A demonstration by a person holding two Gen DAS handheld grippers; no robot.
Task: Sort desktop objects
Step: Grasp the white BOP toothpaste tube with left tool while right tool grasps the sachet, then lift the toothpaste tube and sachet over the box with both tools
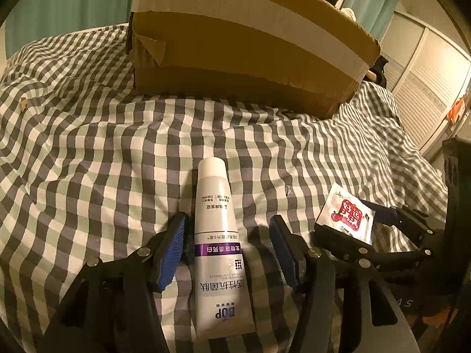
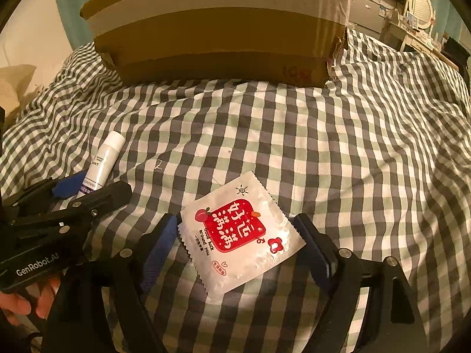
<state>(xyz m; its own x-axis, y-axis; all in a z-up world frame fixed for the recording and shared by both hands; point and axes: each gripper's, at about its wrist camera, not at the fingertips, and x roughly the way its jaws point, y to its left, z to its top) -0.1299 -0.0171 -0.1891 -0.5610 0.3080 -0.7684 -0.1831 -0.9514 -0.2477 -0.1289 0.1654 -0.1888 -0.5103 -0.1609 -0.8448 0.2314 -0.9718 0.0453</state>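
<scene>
Tongs in both hands pointed steeply down at the checked bedcover (image 1: 103,147). Nearest me, the left gripper (image 1: 229,250) straddled a white toothpaste tube (image 1: 216,235) lying flat with its cap toward twelve o'clock; the jaws stood apart, the blue pad at nine o'clock right beside the tube, the one at three o'clock clear of it, so nothing was clamped. At three o'clock from there, the right gripper (image 2: 238,244) bracketed a white sachet with a red label (image 2: 240,231), also flat on the cloth. Its jaws were spread wide, one blue pad near each edge of the packet without pinching it. Farther off, at twelve o'clock, a taped cardboard box (image 2: 217,29) sat on the bed.

I took this for the start of a double pick-up. Next, each pair would need to close squarely: the tube across its body, the thin sachet by its edges, where the pads could easily slide over it.
</scene>
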